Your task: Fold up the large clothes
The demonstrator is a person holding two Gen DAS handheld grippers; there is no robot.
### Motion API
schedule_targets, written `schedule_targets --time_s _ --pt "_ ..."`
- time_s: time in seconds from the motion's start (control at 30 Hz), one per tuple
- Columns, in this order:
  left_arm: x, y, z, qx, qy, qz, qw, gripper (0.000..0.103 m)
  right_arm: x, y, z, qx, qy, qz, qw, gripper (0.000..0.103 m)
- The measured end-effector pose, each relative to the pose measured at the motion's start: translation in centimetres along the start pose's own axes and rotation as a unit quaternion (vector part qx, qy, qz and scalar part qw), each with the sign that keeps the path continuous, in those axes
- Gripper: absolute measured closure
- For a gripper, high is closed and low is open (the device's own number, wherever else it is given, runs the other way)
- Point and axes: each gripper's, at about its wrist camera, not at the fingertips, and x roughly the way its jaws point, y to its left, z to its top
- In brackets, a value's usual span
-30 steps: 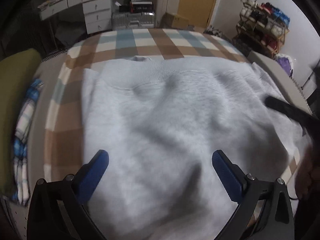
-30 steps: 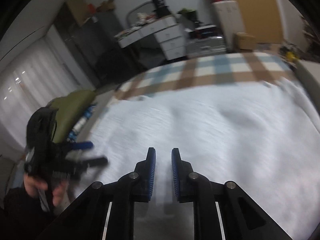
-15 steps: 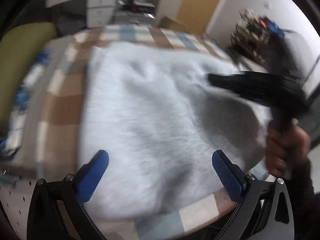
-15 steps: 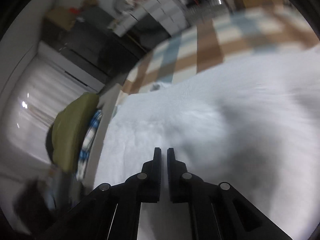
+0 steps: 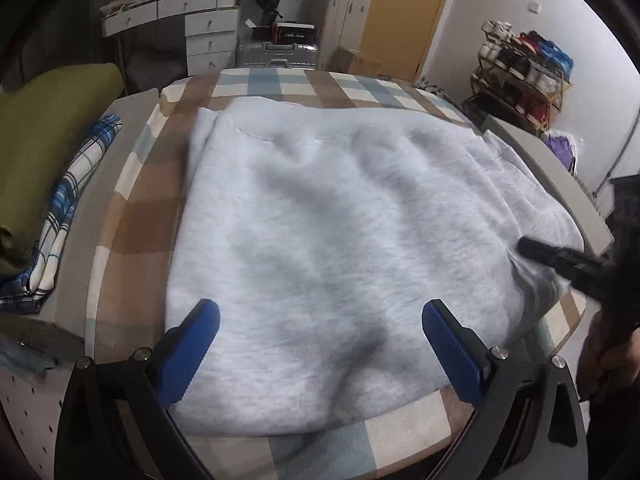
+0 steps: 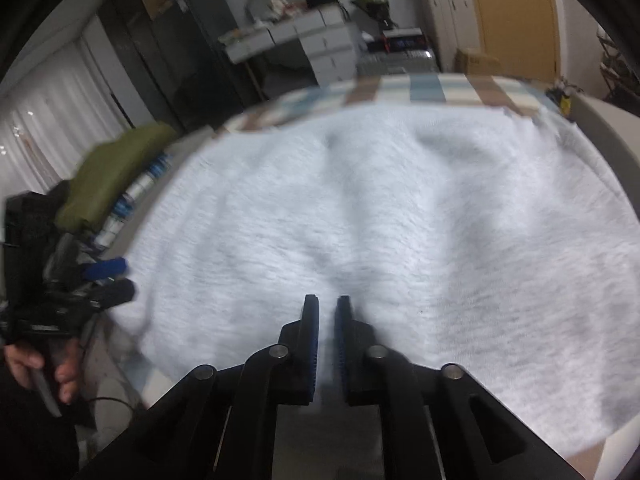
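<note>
**Grey sweatshirt spread flat, ready for its first fold**

The large pale-grey fleece sweatshirt [image 5: 320,240] lies spread over most of the checked brown, blue and cream table surface [image 5: 136,216], its ribbed band toward the far edge and its near side at the near edge. The left gripper [image 5: 320,344] hovers above the near side with its blue-padded fingers [image 5: 192,344] wide apart and nothing between them. The right gripper [image 6: 326,344] sits low at the garment's right edge, fingers almost together; whether they pinch cloth is unclear. The fabric looks thick, soft and floppy, likely to sag and drag, so corners or side seams seem the best hold.
</note>
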Motion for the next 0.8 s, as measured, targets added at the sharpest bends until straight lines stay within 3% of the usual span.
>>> schedule_targets --time_s 0.03,0.07,0.1,0.13,0.17,0.23,0.33,0.4,0.47,0.53,0.6,0.7,0.8 --pt "0.4 -0.1 0.0 0.000 0.010 -0.005 0.9999 0.004 -0.9 0.0 -0.3 -0.004 -0.018 -0.009 1.000 0.091" --pt "0.9 -0.3 0.1 -0.008 0.019 -0.005 0.9998 0.004 -1.7 -0.5 -0.8 -0.004 -0.026 -0.032 0.999 0.080" --pt "1.0 -0.9 0.4 -0.009 0.020 -0.012 0.9997 0.004 -1.6 -1.3 -1.4 0.013 -0.023 -0.091 0.996 0.070" --pt "0.8 -1.6 0.9 -0.003 0.015 -0.023 0.9996 0.004 -0.9 -2.5 -2.3 0.048 0.001 -0.129 0.990 0.070" --pt "0.5 -3.3 1.9 0.015 0.000 -0.039 0.9991 0.004 -0.3 -3.2 -3.0 0.068 0.015 -0.106 0.992 0.070" --pt "-0.1 -6.4 3.6 0.050 -0.027 -0.054 0.9969 0.004 -1.2 -3.6 -3.6 0.072 0.000 -0.092 0.993 0.074" --pt "1.1 -10.3 5.1 0.106 -0.023 -0.061 0.9922 0.004 -5.0 -5.5 -3.8 0.108 -0.032 -0.056 0.992 0.069" --pt "3.1 -11.7 5.3 0.123 -0.004 -0.070 0.9899 0.004 -8.0 -8.1 -4.4 0.154 -0.052 -0.079 0.984 0.042" --pt "6.1 -12.5 4.8 0.122 0.046 -0.072 0.9889 0.004 -9.7 -10.6 -5.4 0.209 -0.046 -0.068 0.974 0.035" --pt "8.9 -12.5 4.0 0.111 0.097 -0.060 0.9872 0.005 -10.2 -12.6 -6.9 0.269 -0.027 -0.039 0.962 0.035" --pt "8.9 -12.8 3.5 0.126 0.073 -0.051 0.9880 0.004 -10.0 -14.1 -8.0 0.323 -0.018 -0.005 0.946 0.035" --pt "8.8 -12.7 3.1 0.137 0.063 -0.051 0.9872 0.003 -9.3 -14.6 -7.7 0.339 -0.028 -0.020 0.940 0.035" --pt "8.6 -12.4 2.4 0.143 0.051 -0.059 0.9867 0.003 -7.2 -15.4 -7.0 0.361 0.005 -0.023 0.932 0.032"
